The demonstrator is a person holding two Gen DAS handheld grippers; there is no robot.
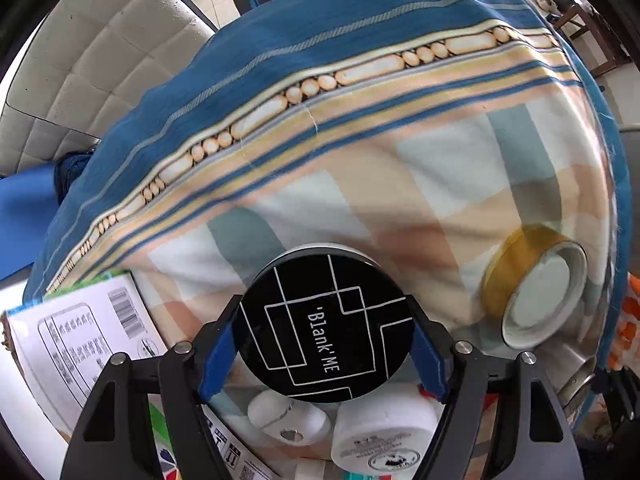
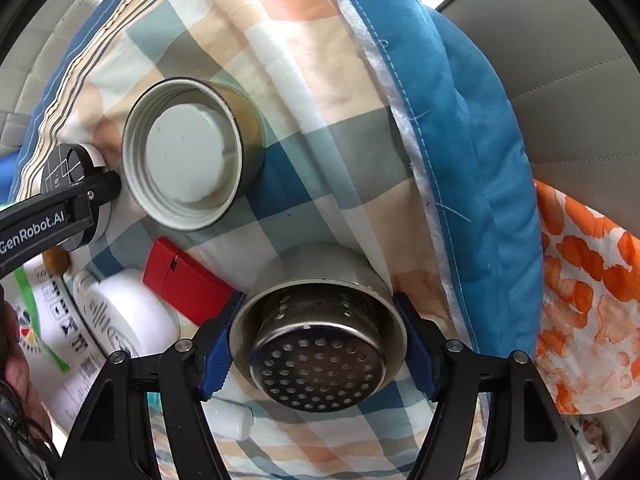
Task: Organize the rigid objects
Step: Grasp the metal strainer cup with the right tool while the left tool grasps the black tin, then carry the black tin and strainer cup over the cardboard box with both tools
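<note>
My left gripper point(image 1: 322, 346) is shut on a round black compact point(image 1: 323, 330) with white lines and the words Blank ME, held above the checked cloth point(image 1: 440, 168). The compact and left gripper also show in the right wrist view point(image 2: 72, 196). My right gripper point(image 2: 318, 344) is shut on a steel perforated strainer cup point(image 2: 318, 354). A gold jar lid point(image 2: 188, 160) lies on its side on the cloth between the two; it also shows in the left wrist view point(image 1: 534, 288).
A white jar point(image 1: 382, 428), a small white case point(image 1: 286, 416) and a printed box point(image 1: 76, 344) lie below the left gripper. A red box point(image 2: 184, 280) and the white jar point(image 2: 132, 312) lie left of the strainer. A blue cushion point(image 2: 472, 160) and an orange-patterned cloth point(image 2: 588, 300) sit to the right.
</note>
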